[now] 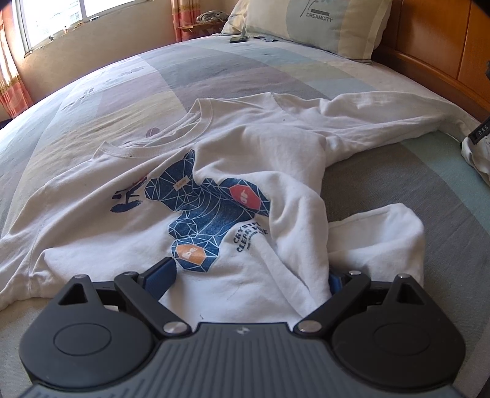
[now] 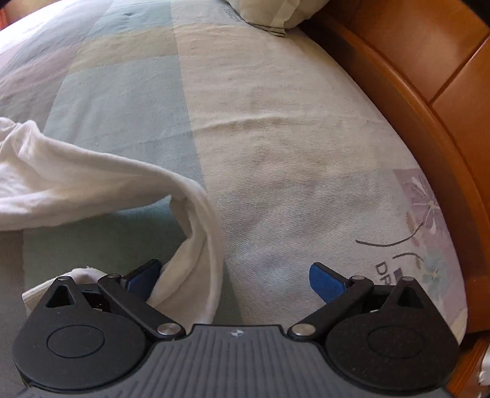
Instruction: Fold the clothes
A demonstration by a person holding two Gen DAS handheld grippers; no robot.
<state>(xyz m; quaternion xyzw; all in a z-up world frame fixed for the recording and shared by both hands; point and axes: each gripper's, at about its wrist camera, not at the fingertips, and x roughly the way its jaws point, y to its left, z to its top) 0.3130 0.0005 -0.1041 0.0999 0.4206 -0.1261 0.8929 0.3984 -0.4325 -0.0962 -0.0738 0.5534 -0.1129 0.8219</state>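
1. A bed [image 1: 128, 91] with a pastel patchwork sheet carries the whole scene, a pillow [image 1: 309, 24] at its far end and a wooden headboard [image 2: 428, 91] along the right-hand side.
2. A white printed T-shirt [image 1: 245, 147] lies rumpled across the bed, collar away from the cameras, its blue geometric print [image 1: 202, 214] facing up and its long axis running left to right in the left wrist view.
3. The shirt's near edge is bunched and folded over on the right, and from there a fold of cloth [image 2: 196, 232] trails toward the right gripper.
4. The left gripper [image 1: 245, 275] sits at the near hem, fingers spread wide with fabric heaped between them; nothing is pinched yet.
5. The right gripper [image 2: 235, 278] is likewise spread, the cloth touching its left finger [image 2: 144, 275] while the right one stands over bare sheet.
6. Judged from this, both grippers are within reach, the shirt lying ahead of the left and to the left of the right.
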